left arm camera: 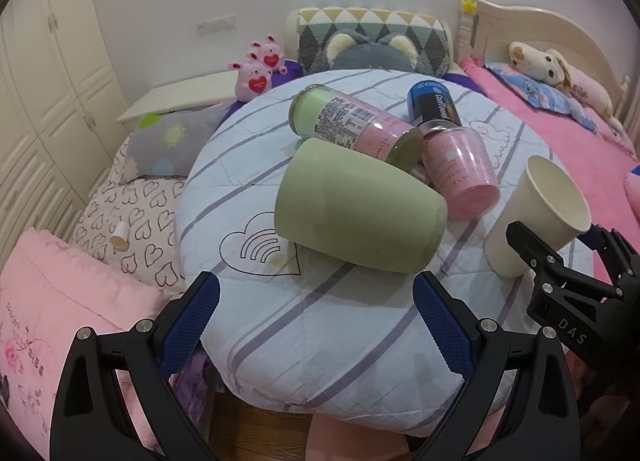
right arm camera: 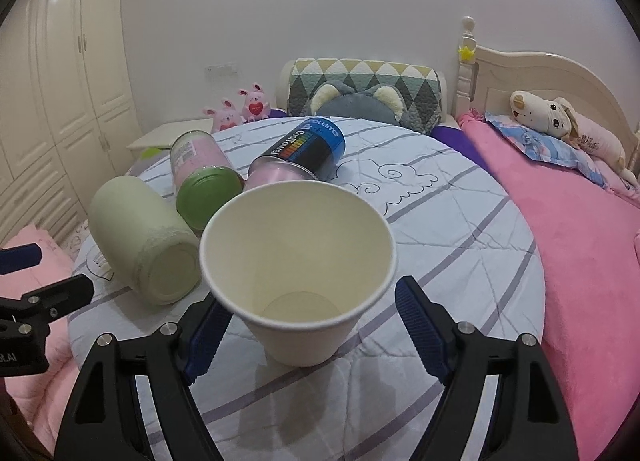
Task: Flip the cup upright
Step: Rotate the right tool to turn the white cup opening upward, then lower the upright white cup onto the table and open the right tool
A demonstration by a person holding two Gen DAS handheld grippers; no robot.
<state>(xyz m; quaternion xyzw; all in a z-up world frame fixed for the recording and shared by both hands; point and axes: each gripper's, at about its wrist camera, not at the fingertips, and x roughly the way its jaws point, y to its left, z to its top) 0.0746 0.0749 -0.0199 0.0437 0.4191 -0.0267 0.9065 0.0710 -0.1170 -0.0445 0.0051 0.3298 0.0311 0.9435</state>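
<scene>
A white paper cup [right arm camera: 298,261] stands upright, mouth up, on the round quilt-covered table [right arm camera: 440,229]. It also shows at the right of the left wrist view [left arm camera: 536,217]. My right gripper [right arm camera: 312,329] is open, its blue-padded fingers on either side of the cup's base with a gap on the right side. My left gripper [left arm camera: 316,321] is open and empty, just in front of a green cup [left arm camera: 360,213] that lies on its side.
Two pink jars with green lids [left arm camera: 352,123] [left arm camera: 460,169] and a black and blue can [left arm camera: 432,101] lie on their sides behind the green cup. A pink bed [right arm camera: 580,241] is at the right, pillows [left arm camera: 132,213] at the left, a wardrobe [right arm camera: 60,73] beyond.
</scene>
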